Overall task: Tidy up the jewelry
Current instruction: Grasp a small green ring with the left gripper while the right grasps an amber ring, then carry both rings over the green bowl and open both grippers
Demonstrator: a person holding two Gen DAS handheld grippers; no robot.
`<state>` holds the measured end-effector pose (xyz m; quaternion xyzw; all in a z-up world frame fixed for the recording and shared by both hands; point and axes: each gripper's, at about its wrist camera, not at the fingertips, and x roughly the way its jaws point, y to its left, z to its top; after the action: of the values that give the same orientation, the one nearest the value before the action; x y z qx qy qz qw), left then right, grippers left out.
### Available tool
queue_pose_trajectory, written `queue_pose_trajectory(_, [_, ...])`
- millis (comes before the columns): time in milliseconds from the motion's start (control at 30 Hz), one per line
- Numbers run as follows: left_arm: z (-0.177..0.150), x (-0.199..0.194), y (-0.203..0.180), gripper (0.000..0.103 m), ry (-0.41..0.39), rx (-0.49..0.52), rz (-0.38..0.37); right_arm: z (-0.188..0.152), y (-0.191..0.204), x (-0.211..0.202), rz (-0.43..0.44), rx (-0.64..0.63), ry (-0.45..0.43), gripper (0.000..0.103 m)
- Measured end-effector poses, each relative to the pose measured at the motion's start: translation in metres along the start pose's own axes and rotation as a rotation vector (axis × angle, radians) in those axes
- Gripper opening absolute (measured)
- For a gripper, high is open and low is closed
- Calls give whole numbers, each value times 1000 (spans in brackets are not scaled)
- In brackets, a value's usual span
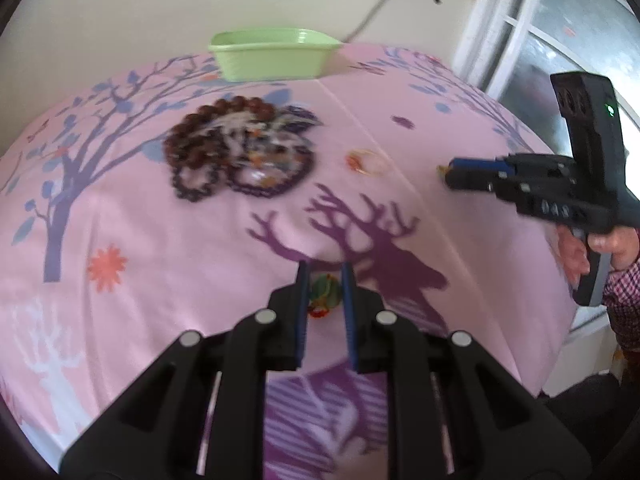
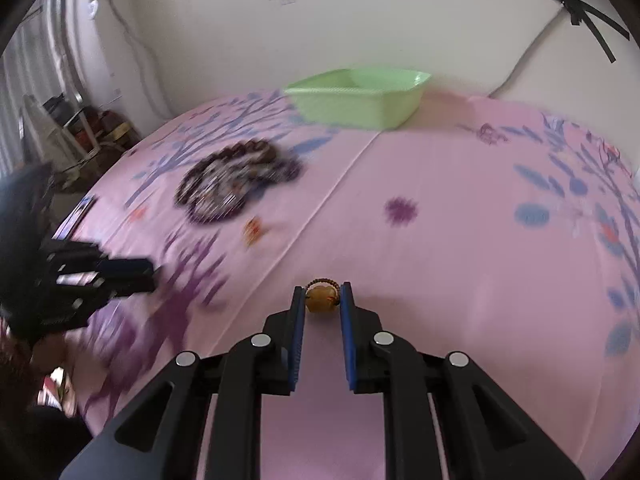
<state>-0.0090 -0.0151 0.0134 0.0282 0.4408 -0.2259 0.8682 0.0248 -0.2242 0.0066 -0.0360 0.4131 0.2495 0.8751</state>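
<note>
My left gripper [image 1: 325,280] is shut on a green and red ring-like jewel [image 1: 325,293], held just above the pink cloth. My right gripper [image 2: 323,294] is shut on an amber bead piece with a brown bead cord [image 2: 321,298]; it also shows at the right of the left wrist view [image 1: 450,172]. A heap of brown and purple bead bracelets [image 1: 236,148] lies on the cloth; it also shows in the right wrist view [image 2: 236,184]. Orange and gold rings [image 1: 366,160] lie to its right. A green plastic basin [image 1: 272,56] stands at the far edge, also seen from the right [image 2: 356,100].
The pink printed cloth [image 1: 160,240] covers the whole table. A wall runs behind the basin, a window [image 1: 560,40] is at the right, and clutter stands on the floor at the far left [image 2: 72,132]. A taped cable runs down the wall [image 2: 520,68].
</note>
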Motion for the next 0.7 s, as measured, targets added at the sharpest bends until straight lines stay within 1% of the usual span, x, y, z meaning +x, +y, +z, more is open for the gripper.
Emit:
queue_pose_trajectory(67, [-4,0,-8,17,-8,28,23,-11,10,-3,11,-14,3,0])
queue_pose_trajectory(100, [-5,0,-11,24,-9,38,24,-14,15,-3,17,-18,0,0])
queue_pose_trajectory(133, [-5,0,-13,34,-8,44,20,-18,20,-5,9,-24,-17,0])
queue_pose_trajectory(167, [-5,-1,-13,42,-6,41,22,-21,23,-6,11,-30,-24,9])
queue_pose_trajectory(200, [-6,-2,-13,54,-7,37,31,-22,26,-7,17,-31,-29,14])
queue_pose_trajectory(233, [-7,-4,-13,56,-12,35,44,-24,28,-8,16,-28,-30,25])
queue_pose_trajectory(267, [-7,-5,-13,56,-11,34,47,-25,29,-10,14,-26,-34,30])
queue_pose_trajectory(433, [-9,-9,-8,55,-16,15,53,-29,31,-14,-23,-41,-46,31])
queue_pose_trajectory(467, [-9,-9,-8,51,-16,15,54,-29,30,-13,-30,-40,-43,31])
queue_pose_trajectory(500, [-9,-8,-9,41,-11,18,51,-28,29,-12,-37,-37,-38,31])
queue_pose_trajectory(533, [-9,-5,-9,37,-2,19,48,-27,28,-10,-44,-35,-30,31])
queue_pose_trajectory(600, [-8,-4,-10,35,-8,24,58,-26,30,-9,-44,-45,-25,31])
queue_pose_trajectory(667, [-7,-2,-11,27,-9,32,63,-24,33,-6,-53,-63,-16,31])
queue_pose_trajectory(700, [-7,-2,-10,20,-7,32,60,-24,35,-5,-61,-75,-14,31])
